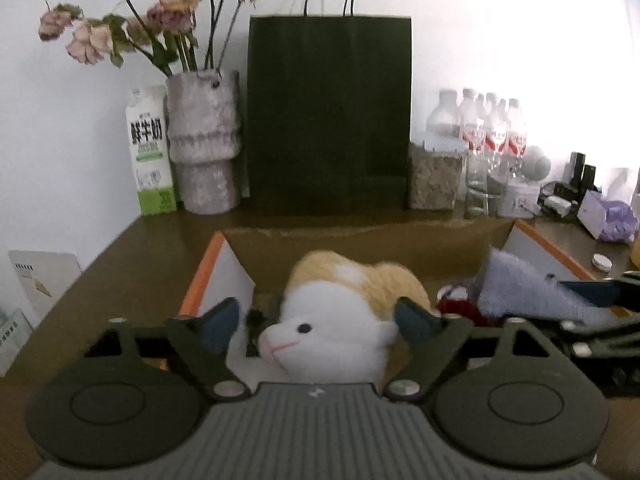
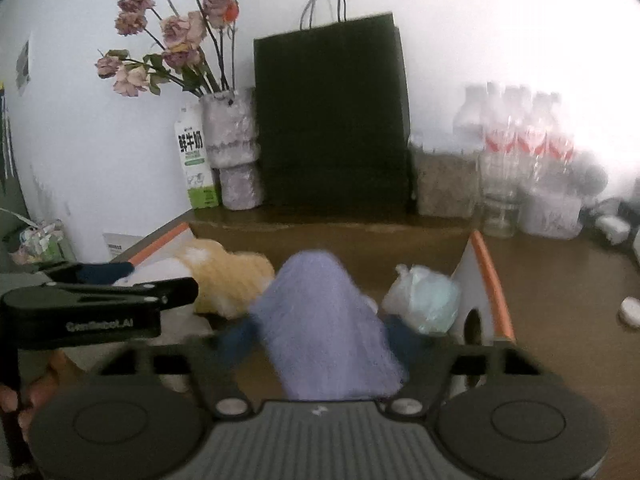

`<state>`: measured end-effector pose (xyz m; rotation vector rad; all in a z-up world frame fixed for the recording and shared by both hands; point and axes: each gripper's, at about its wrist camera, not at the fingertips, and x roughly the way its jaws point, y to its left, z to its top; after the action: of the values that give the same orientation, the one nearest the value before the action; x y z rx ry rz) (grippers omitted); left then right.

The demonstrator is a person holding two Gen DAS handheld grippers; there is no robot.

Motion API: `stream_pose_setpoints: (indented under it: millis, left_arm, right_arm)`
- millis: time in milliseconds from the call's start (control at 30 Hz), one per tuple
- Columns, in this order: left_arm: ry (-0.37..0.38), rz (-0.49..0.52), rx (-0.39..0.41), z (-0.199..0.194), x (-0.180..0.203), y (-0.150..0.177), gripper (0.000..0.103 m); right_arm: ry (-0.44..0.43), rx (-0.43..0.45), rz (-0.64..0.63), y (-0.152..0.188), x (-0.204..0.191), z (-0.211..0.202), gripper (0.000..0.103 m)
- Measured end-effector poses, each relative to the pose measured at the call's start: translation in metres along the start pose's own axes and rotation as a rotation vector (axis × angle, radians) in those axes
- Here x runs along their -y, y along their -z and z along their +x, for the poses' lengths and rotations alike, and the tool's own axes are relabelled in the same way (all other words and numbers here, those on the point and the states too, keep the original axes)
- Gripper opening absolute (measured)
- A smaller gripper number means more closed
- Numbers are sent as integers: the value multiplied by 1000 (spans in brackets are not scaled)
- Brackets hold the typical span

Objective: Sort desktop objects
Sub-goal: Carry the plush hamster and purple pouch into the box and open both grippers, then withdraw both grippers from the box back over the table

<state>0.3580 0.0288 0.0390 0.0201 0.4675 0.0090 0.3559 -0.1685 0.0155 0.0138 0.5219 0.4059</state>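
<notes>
An open cardboard box (image 1: 420, 248) with orange-edged flaps sits on the brown desk (image 1: 132, 264), and both grippers hang over its near side. Inside it, at the left gripper's (image 1: 320, 320) twelve o'clock, lies a white and tan plush animal (image 1: 340, 320); the jaws stand spread, one blue pad to each side of the toy's head, not pressing on it. At two o'clock from the toy in the left wrist view, a lavender knitted cloth (image 1: 520, 288) and something red (image 1: 460, 304) lie in the same box. In the right wrist view the cloth fills the space between the right gripper's (image 2: 324, 340) fingers; blur hides the pads, but they look parted and released. A pale, crumpled plastic bag (image 2: 424, 300) rests in the box at the cloth's two o'clock.

Along the wall stand a milk carton (image 1: 150, 156) printed 鲜牛奶 with a green base, a grey vase (image 1: 204, 148) holding dried roses (image 1: 168, 4), a dark paper bag (image 1: 328, 112) with handles, and a cluster of clear water bottles (image 1: 488, 128) with red labels whose print is unreadable. The left gripper's body, seen from the right wrist at nine o'clock, carries blurred lettering.
</notes>
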Motion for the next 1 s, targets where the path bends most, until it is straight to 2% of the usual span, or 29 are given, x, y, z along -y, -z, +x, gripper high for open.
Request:
stream_pose_setpoints:
  millis: [33,133,200,733,1000]
  left_arm:
    - [-10,-1,9,-2,0,-2,101]
    - [-27,-6,34,-10,0,-8,103]
    - [-17,-16,49,-17,0,-11,103]
    - [-22,-51,117,-69,-11,-25,103]
    - [-37,-81,127,-107,-26,-20,103]
  right_arm:
    - [-3,7,-7,-2,-1,-3,88]
    - [-11,27,8,-9,-1,-14,92]
    - [-4,39,10,-12,-2,-20,99]
    - [21,89,-32,-22,-24,-62,99]
    - [32,113,-60,-19,-38,-96,102]
